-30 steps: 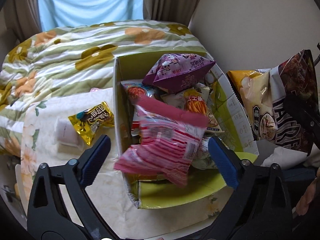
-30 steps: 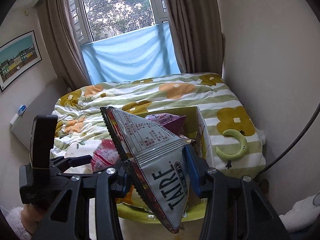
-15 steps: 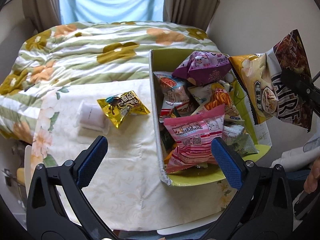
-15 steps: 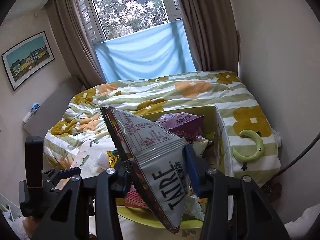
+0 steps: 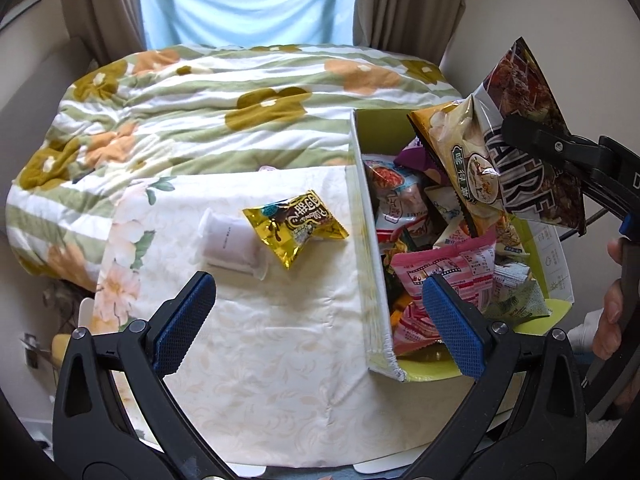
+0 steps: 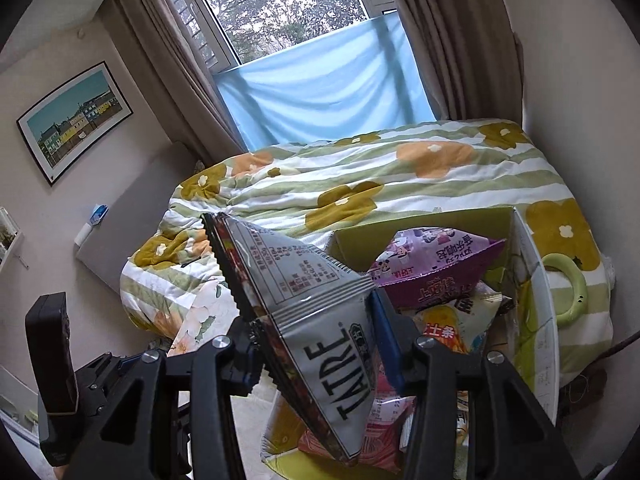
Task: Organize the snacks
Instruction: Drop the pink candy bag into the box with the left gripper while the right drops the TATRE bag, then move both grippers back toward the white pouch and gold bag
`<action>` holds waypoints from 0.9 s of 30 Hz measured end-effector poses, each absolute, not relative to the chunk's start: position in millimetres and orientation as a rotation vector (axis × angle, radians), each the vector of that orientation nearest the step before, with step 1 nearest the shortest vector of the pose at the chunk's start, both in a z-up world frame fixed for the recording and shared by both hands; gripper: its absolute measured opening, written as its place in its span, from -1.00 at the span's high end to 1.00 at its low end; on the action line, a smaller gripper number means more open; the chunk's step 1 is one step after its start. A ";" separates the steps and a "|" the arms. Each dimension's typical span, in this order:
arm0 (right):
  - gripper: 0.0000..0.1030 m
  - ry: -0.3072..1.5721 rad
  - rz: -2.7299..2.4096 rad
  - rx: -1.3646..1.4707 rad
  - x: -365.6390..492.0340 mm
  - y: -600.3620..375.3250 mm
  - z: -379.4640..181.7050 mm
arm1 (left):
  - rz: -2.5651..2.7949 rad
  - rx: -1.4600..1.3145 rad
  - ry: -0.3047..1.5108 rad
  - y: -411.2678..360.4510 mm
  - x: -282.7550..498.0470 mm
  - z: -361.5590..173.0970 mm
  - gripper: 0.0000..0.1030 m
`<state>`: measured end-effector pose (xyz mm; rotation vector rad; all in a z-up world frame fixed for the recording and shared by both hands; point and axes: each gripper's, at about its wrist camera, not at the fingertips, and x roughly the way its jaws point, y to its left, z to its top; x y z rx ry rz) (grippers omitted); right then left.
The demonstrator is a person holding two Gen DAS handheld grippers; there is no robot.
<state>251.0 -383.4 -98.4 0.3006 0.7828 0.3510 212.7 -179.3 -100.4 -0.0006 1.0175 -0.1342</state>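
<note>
The left gripper (image 5: 316, 312) hangs empty with its jaws spread wide above the tablecloth (image 5: 256, 344). The right gripper (image 6: 316, 344) clamps a chip bag (image 6: 320, 320) over the box (image 5: 370, 264) of snacks; beyond, a gold packet (image 5: 296, 226) lies on the cloth just beside the box.

The counter (image 5: 280, 360) wears a cream floral cloth. On it stands a green-lined box (image 5: 370, 280) heaped with snack bags. Left of the box lies a gold snack packet (image 5: 296, 228), one corner overlapping a pale wrapped pack (image 5: 228, 244) lying farther left. Beyond the box stretches the bed (image 5: 200, 100) under its striped flower quilt.
</note>
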 end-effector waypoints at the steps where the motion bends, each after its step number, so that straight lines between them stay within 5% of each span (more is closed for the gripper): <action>1: 0.06 0.787 0.357 0.315 254.1 -382.7 -102.2 | -0.133 -0.002 1.020 -177.5 214.0 -101.5 -0.99; 2: -0.02 0.794 0.354 0.325 256.9 -382.5 -105.6 | -0.131 -0.003 1.022 -175.7 215.0 -102.6 -0.99; 4: -0.67 0.798 0.331 0.335 258.9 -383.3 -109.6 | -0.125 0.002 1.023 -173.5 215.8 -105.6 -0.99; 6: -0.82 0.783 0.325 0.346 254.4 -386.9 -111.5 | -0.121 0.007 1.025 -170.8 216.5 -109.6 -0.99; 27: -0.83 0.724 0.334 0.252 197.2 -389.9 -85.7 | -0.060 -0.046 0.945 -144.0 159.1 -79.0 -0.99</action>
